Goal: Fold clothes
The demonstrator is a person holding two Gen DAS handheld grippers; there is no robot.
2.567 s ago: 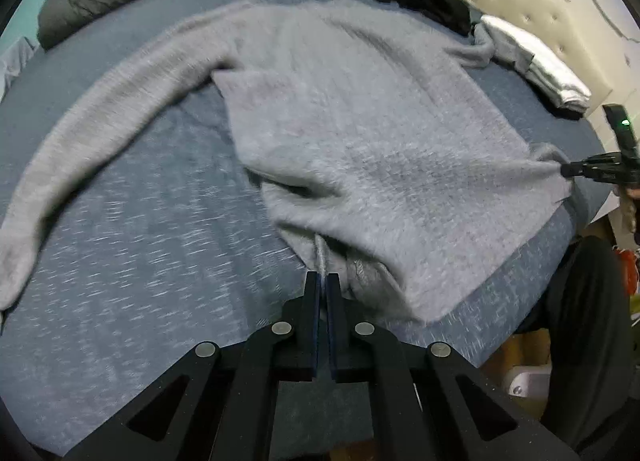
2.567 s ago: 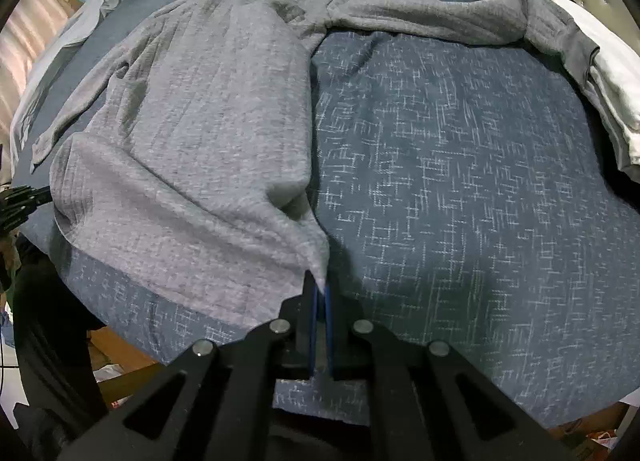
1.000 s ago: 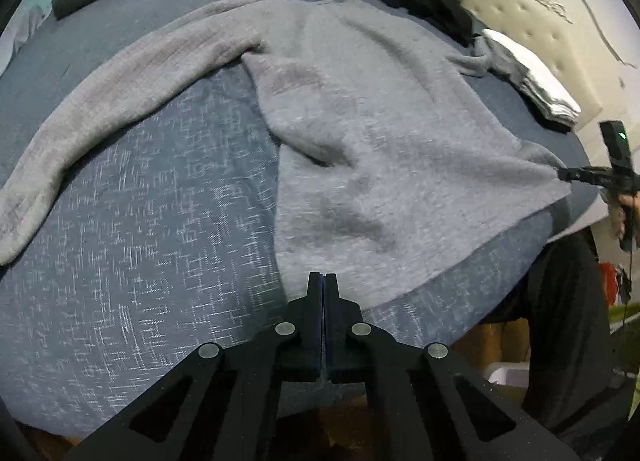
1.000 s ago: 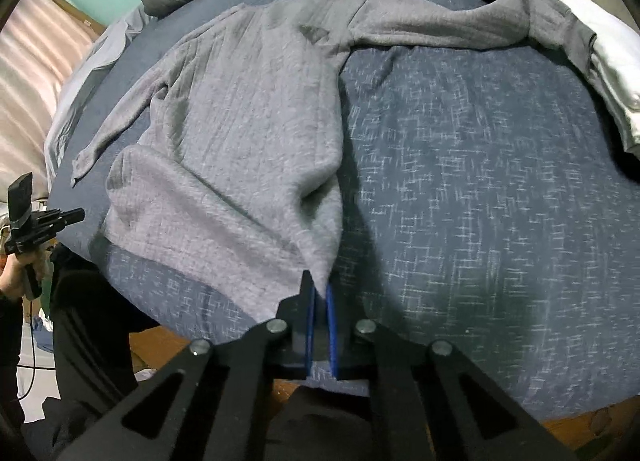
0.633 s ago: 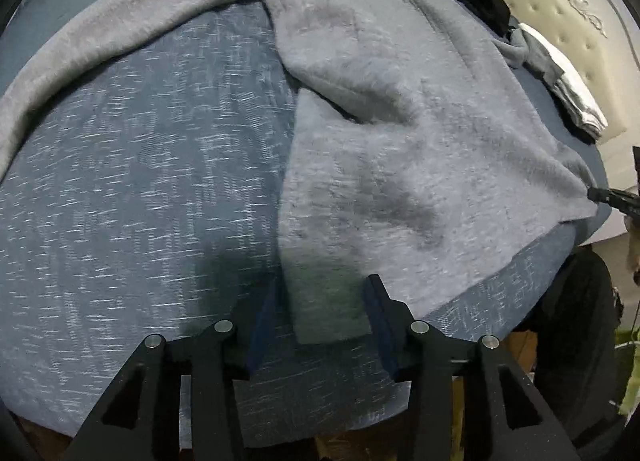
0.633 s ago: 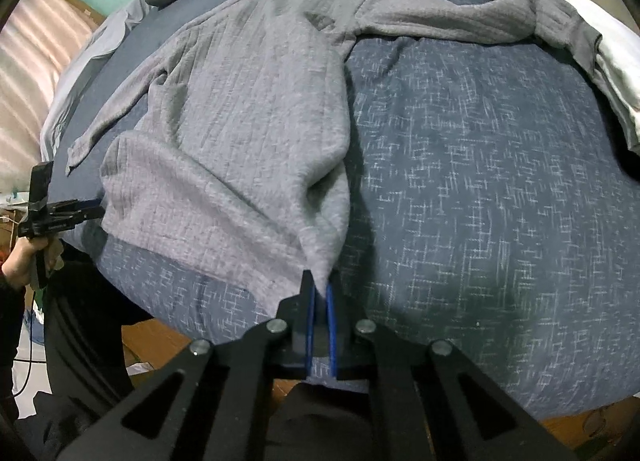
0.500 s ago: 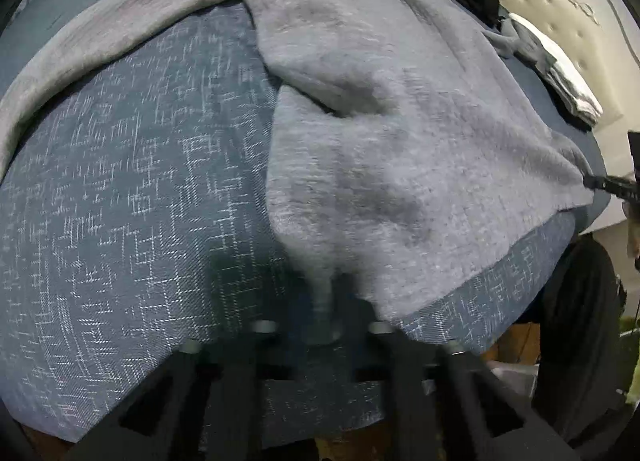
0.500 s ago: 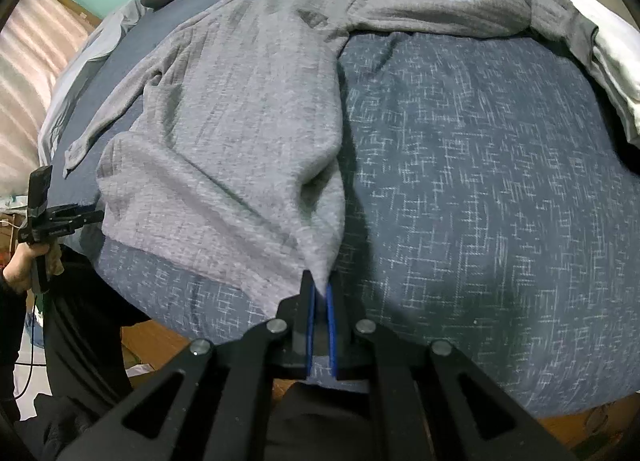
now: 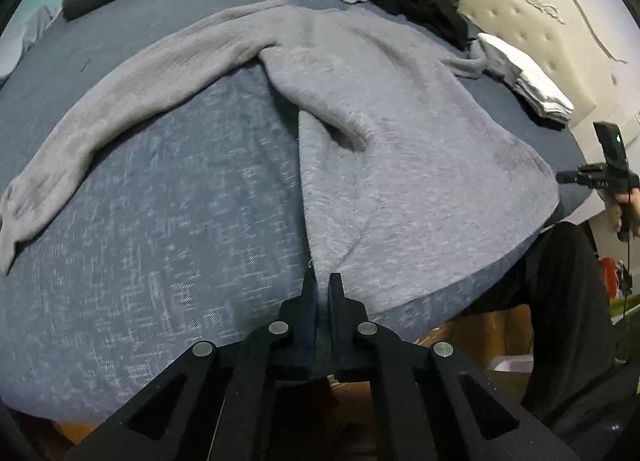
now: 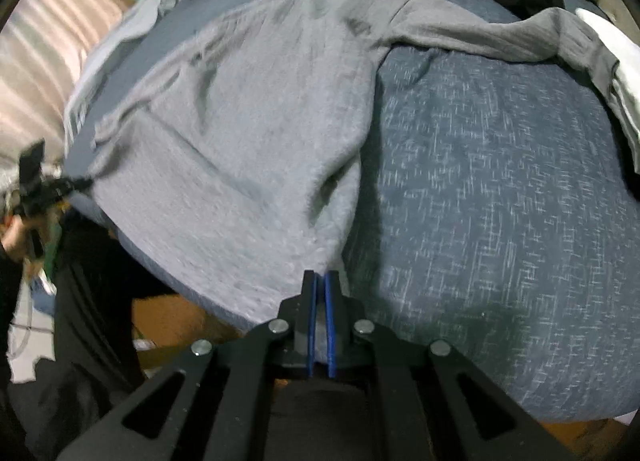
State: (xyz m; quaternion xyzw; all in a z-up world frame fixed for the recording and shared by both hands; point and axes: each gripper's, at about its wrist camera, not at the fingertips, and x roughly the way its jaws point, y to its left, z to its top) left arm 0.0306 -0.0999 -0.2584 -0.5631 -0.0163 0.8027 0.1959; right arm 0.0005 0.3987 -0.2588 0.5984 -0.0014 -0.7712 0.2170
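A grey sweater (image 9: 400,149) lies spread across the bed (image 9: 160,221), its hem along the near edge. The left gripper (image 9: 322,281) and right gripper (image 10: 319,279) each pinch a hem corner, fingers pressed tight.

Both fisheye views look steeply down from close above the near edge of the bed (image 9: 160,221), each along its own jaws at bottom centre. The left wrist view faces the sweater (image 9: 400,141) from its left corner, the right wrist view from the other. Both share the sweater (image 10: 248,133), spread centre frame, and each catches the opposite gripper at its frame edge.
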